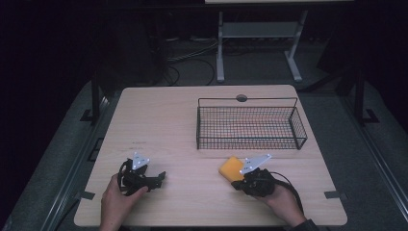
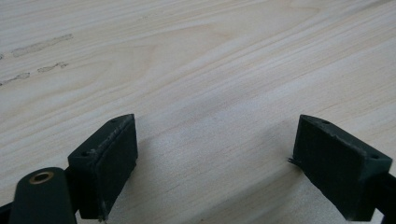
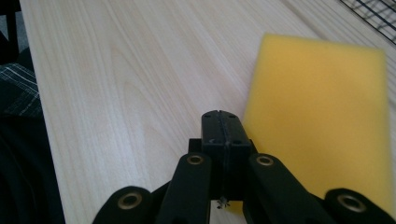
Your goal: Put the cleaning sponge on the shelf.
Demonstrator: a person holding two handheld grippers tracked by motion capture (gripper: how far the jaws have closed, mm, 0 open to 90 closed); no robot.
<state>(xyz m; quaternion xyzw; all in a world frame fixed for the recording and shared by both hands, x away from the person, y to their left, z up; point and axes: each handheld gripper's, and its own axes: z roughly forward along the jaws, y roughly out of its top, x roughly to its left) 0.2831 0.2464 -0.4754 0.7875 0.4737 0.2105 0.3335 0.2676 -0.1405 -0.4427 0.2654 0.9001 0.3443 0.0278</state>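
A yellow sponge [image 1: 231, 168] lies flat on the wooden table [image 1: 183, 115], just in front of the wire basket [image 1: 248, 99]. My right gripper [image 1: 239, 184] is at the sponge's near edge. In the right gripper view its jaws [image 3: 223, 123] are pressed together with nothing between them, and the sponge [image 3: 317, 116] lies beside them on the right, slightly blurred. My left gripper [image 1: 161, 177] rests low at the front left of the table. Its jaws [image 2: 215, 154] stand wide apart over bare wood.
The black wire basket is empty and stands at the right rear of the table; a corner of it [image 3: 373, 9] shows in the right gripper view. A round cable hole [image 1: 241, 98] sits at the far edge. A white desk frame [image 1: 255, 33] stands beyond.
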